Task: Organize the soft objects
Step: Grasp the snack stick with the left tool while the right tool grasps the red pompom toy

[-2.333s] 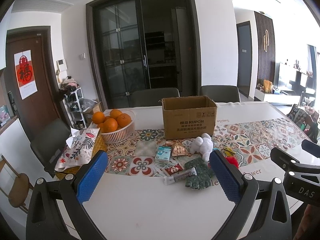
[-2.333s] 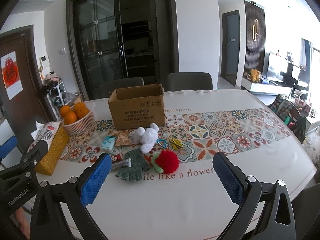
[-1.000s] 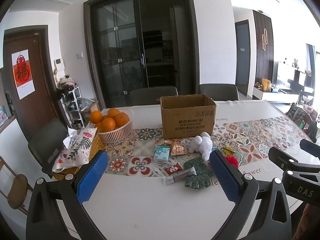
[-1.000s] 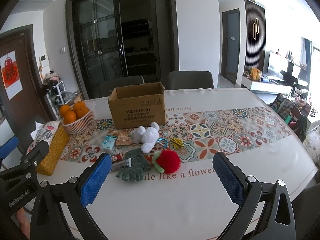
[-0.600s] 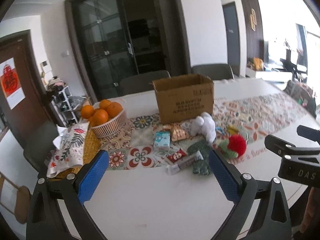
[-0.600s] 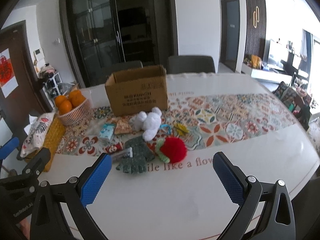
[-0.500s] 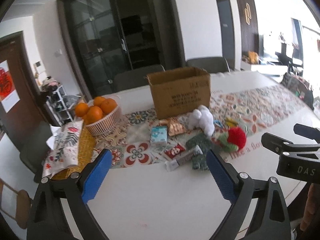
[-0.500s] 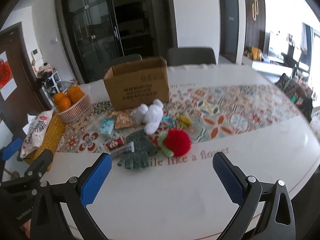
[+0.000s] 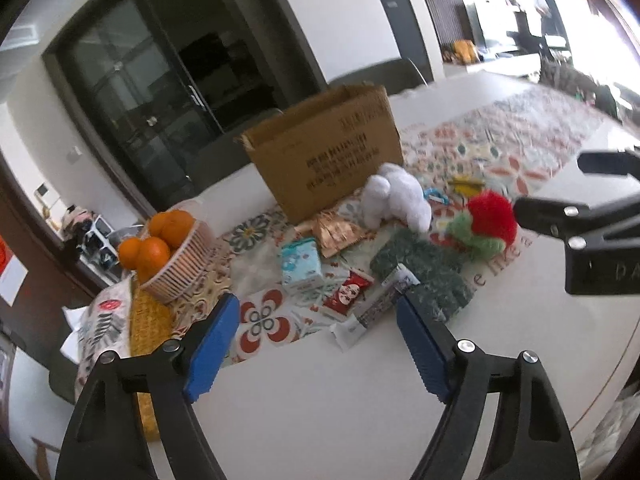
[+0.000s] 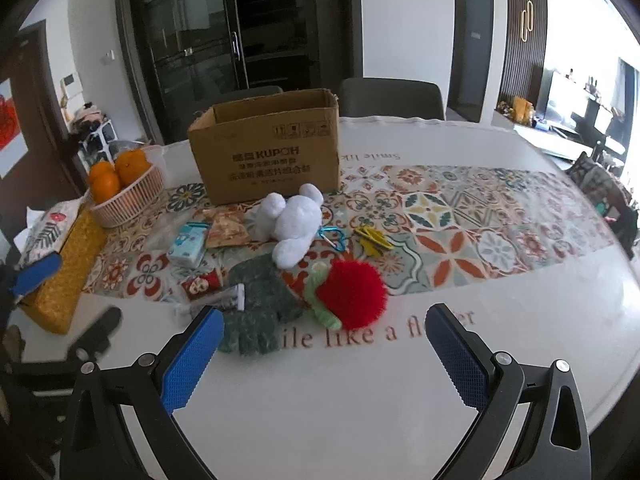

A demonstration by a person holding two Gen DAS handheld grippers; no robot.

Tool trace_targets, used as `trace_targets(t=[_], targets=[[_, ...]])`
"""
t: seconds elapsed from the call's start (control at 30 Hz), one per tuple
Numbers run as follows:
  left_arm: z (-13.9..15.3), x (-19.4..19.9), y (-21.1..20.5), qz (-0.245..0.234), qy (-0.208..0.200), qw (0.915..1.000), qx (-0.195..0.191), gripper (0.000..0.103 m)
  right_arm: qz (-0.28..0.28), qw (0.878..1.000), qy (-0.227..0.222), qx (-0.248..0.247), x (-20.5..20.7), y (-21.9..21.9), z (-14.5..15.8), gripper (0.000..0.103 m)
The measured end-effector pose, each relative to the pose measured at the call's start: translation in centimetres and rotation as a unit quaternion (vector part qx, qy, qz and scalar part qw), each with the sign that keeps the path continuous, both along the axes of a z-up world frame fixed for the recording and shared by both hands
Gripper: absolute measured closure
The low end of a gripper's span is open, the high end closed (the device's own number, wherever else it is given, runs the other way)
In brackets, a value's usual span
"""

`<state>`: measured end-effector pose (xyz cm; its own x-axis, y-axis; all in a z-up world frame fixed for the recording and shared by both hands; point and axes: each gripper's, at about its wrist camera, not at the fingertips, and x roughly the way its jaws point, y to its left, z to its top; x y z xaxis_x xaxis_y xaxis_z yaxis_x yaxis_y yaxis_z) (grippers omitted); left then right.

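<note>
A white plush toy point(image 10: 294, 222) lies on the patterned runner in front of an open cardboard box point(image 10: 266, 152). Nearer me are dark green knit gloves point(image 10: 256, 310) and a red fuzzy ball with a green stem point(image 10: 352, 294). My right gripper point(image 10: 320, 360) hangs open over bare tabletop just short of the gloves and ball. In the left wrist view the same plush toy point(image 9: 396, 196), gloves point(image 9: 424, 276) and red ball point(image 9: 492, 216) show. My left gripper point(image 9: 320, 348) is tilted, its jaws closing with nothing between them, short of the snack packets.
A basket of oranges point(image 10: 124, 186), a tissue pack point(image 10: 186, 246), a gold packet point(image 10: 226, 230), a red snack packet point(image 10: 202, 284), a blue carabiner point(image 10: 334, 238) and yellow clips point(image 10: 372, 238) lie around. A woven tissue holder point(image 10: 64, 268) sits at the left. Chairs stand behind the table.
Both grippers have sunk and come closer to the pile of objects. The left view has rolled, and its jaws stand narrower than before. The right jaws keep the same width.
</note>
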<state>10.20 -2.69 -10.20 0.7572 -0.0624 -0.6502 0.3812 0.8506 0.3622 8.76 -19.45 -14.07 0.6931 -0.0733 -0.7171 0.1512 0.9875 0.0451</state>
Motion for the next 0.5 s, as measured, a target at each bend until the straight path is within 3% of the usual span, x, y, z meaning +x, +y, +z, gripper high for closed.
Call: trace_targets(t=[0.33, 0.5], targets=[[-5.2, 4.4, -1.6, -0.055, 0.059, 0.9953, 0.054, 0.042, -0.035, 0.999, 0.011, -0.023, 3.7, -0.5, -3.0, 0.003], [-7.8, 6.4, -2.4, -0.09, 0.11, 0.9874, 0.069, 0.051, -0.065, 0.997, 0.006, -0.028, 4.8, -0.8, -4.4, 0.004]])
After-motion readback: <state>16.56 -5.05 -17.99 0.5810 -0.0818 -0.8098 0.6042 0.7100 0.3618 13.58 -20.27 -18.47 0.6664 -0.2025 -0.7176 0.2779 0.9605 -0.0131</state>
